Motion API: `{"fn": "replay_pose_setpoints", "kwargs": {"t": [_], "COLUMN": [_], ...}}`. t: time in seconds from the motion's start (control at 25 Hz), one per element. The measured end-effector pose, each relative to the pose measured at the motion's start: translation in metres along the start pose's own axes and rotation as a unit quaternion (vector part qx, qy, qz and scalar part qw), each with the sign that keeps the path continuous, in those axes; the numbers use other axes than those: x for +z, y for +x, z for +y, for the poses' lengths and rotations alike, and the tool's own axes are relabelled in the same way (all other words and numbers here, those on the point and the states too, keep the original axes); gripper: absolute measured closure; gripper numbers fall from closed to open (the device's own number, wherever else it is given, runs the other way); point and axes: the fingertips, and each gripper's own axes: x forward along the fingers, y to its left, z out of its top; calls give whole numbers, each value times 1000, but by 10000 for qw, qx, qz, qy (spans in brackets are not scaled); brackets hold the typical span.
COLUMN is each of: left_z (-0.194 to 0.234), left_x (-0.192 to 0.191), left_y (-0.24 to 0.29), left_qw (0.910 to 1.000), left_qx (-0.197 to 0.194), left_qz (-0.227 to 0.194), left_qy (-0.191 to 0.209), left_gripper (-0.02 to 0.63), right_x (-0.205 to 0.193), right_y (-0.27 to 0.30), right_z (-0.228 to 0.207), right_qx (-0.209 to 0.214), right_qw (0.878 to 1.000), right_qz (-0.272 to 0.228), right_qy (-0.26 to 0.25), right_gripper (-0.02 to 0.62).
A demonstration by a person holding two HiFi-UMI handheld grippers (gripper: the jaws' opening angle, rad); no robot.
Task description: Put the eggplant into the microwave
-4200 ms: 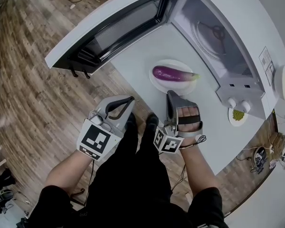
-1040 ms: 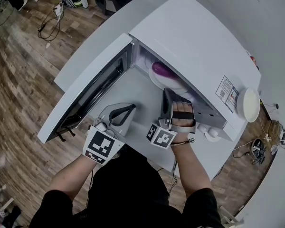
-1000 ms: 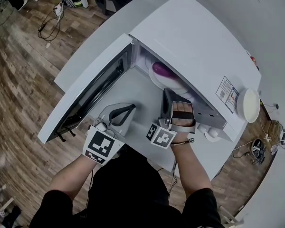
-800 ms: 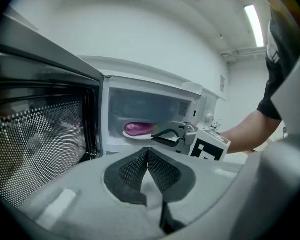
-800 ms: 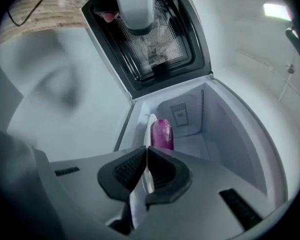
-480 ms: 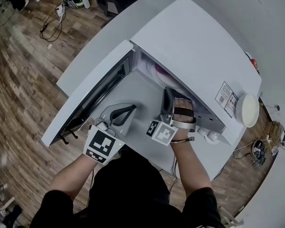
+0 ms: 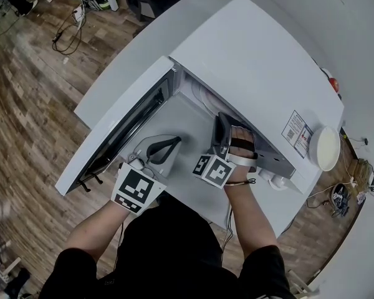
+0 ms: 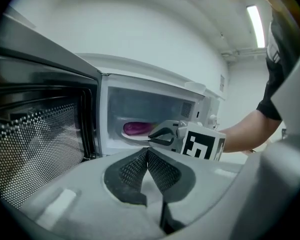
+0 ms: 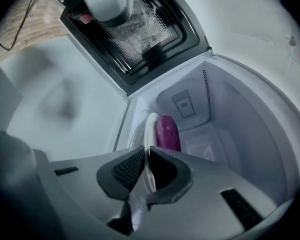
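The microwave (image 7: 255,61) stands on the surface (image 7: 184,120), its door (image 7: 121,114) swung open to the left. Inside the cavity a plate (image 9: 149,129) sits near the front opening, and the eggplant (image 9: 167,131) lies on it. A dish (image 7: 321,148) sits right of the microwave. Floor (image 7: 31,104) lies left of the surface.

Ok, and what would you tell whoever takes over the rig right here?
Left gripper: shut, empty, held in front of the microwave.
Right gripper: jaws just opening, with the plate rim between them; it seems to be letting go.
Eggplant: on the plate, inside the microwave, door open.
Done: eggplant is in.
Left: draw the right gripper out.
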Motion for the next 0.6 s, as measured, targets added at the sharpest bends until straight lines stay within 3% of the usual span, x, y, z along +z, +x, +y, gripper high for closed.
{"fn": "replay_pose_setpoints", "kwargs": {"t": [0.16, 0.6], "left_z": [1, 3], "left_x": [1, 2], "left_y": [0, 6], "left_qw": [10000, 10000], "left_qx": [2, -16], "left_qz": [15, 51], "left_qy": [-8, -17], "left_gripper": [598, 598], "right_x": [2, -2], "right_y": [-4, -11], "right_z": [-8, 2], "right_qx": [128, 241], "right_qw": [9993, 9989], "right_qz": [-47, -126], "right_qy": [359, 393], "right_gripper": [545, 522]}}
